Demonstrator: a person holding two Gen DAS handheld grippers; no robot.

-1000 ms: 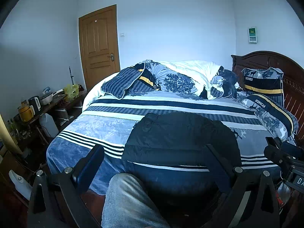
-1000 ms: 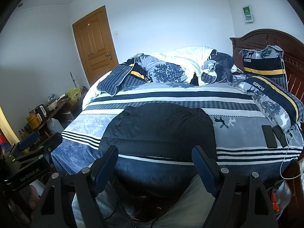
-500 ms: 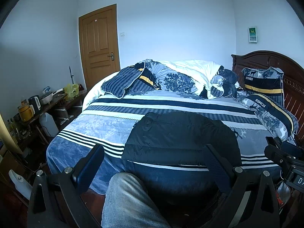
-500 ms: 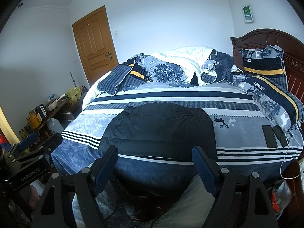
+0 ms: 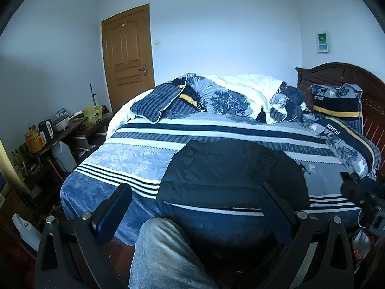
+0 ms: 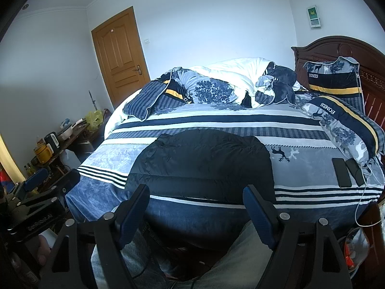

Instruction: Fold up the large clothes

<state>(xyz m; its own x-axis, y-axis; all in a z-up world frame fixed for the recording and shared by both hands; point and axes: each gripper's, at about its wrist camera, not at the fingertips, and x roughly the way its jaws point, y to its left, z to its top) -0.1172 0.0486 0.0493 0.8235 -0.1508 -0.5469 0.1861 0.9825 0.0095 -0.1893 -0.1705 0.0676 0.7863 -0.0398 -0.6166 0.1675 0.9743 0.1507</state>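
Observation:
A black puffer jacket point(image 5: 231, 171) lies folded flat on the near part of the bed point(image 5: 125, 154); it also shows in the right wrist view point(image 6: 204, 163). My left gripper point(image 5: 195, 207) is open and empty, held off the bed's near edge above a jeans-clad knee point(image 5: 163, 252). My right gripper point(image 6: 196, 204) is open and empty, also short of the bed edge. The left gripper point(image 6: 36, 192) shows at the left of the right wrist view, and the right gripper point(image 5: 363, 195) at the right of the left wrist view.
A bunched duvet point(image 6: 228, 84) and pillows point(image 6: 341, 120) lie at the far side, by a wooden headboard point(image 6: 336, 48). Two phones with a cable point(image 6: 346, 171) lie on the bed's right. A cluttered side table point(image 5: 48, 134) stands left, near a wooden door point(image 5: 127, 55).

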